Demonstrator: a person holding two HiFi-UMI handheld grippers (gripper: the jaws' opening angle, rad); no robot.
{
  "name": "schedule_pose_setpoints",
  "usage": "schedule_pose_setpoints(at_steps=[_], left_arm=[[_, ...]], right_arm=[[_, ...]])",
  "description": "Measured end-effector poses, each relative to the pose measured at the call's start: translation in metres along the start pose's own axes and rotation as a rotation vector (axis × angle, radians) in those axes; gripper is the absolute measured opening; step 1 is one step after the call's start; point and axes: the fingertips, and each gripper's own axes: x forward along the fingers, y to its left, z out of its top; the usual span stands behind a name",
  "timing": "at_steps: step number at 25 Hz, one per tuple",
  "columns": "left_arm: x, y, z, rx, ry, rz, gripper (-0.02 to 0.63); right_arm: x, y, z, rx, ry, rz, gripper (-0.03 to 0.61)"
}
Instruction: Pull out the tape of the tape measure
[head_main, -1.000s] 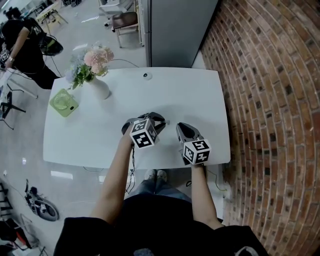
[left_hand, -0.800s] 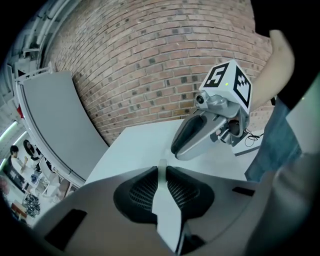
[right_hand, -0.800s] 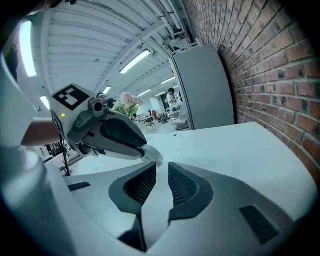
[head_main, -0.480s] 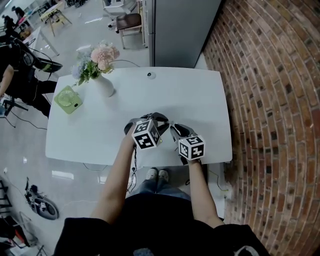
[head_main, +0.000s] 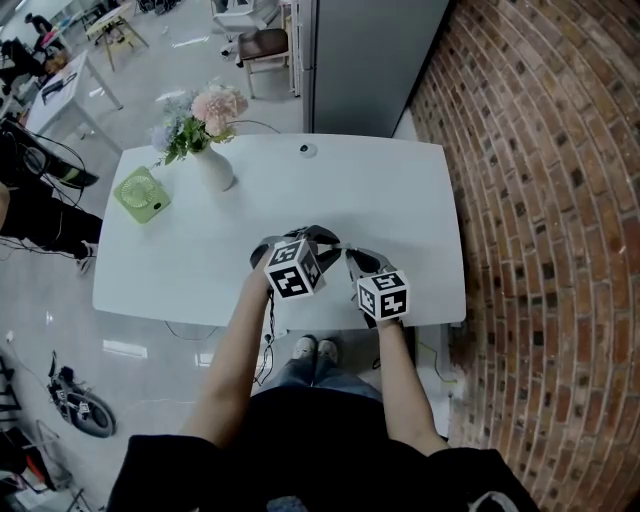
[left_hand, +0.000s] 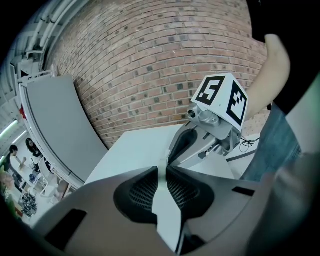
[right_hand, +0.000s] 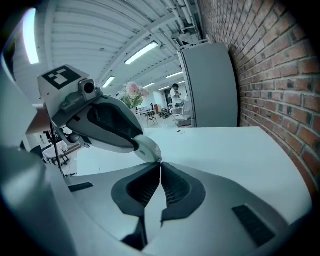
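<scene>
A white round tape measure (right_hand: 142, 146) sits in my left gripper (head_main: 322, 240), which is shut on its case above the white table (head_main: 400, 200) near the front edge. In the left gripper view the case (left_hand: 164, 192) shows edge-on, pinched between the jaws of the left gripper (left_hand: 162, 167). My right gripper (head_main: 352, 258) points at it from the right, tip to tip. In the right gripper view the right gripper (right_hand: 160, 164) has its jaws closed to a thin slit right at the tape's end, where it leaves the case. No length of tape shows between the grippers.
A white vase of flowers (head_main: 213, 165) and a green fan (head_main: 142, 193) stand at the table's far left. A small dark disc (head_main: 307, 150) lies at the far edge. A brick wall (head_main: 540, 200) runs along the right, with a grey cabinet (head_main: 370, 60) behind the table.
My right gripper has moved left toward the left gripper, and its tip now meets the tape measure. The left gripper has shifted slightly and still holds the case.
</scene>
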Motion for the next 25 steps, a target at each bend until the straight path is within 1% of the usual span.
schedule_pose_setpoints(at_steps=[4,7,12,16,20,25], left_arm=[[-0.002,-0.003,0.0,0.002,-0.002,-0.003,0.071],[-0.003,-0.005,-0.002,0.005,0.005,-0.01,0.071],[-0.006,-0.006,-0.016,-0.009,0.031,-0.011,0.071],[-0.007,-0.007,-0.023,-0.031,0.037,-0.013,0.071],[-0.008,-0.009,-0.035,-0.015,0.074,-0.015,0.071],[-0.012,-0.007,-0.051,-0.041,0.09,-0.009,0.071]], right_arm=[[-0.005,0.002,0.0,-0.057,0.0,-0.019,0.005],[-0.009,-0.002,0.0,-0.076,0.014,-0.042,0.003],[-0.023,-0.025,-0.007,-0.049,0.024,-0.113,0.003],[-0.029,-0.035,-0.011,-0.051,0.03,-0.143,0.003],[-0.033,-0.044,-0.016,-0.049,0.039,-0.182,0.003],[-0.039,-0.06,-0.021,-0.045,0.05,-0.229,0.003]])
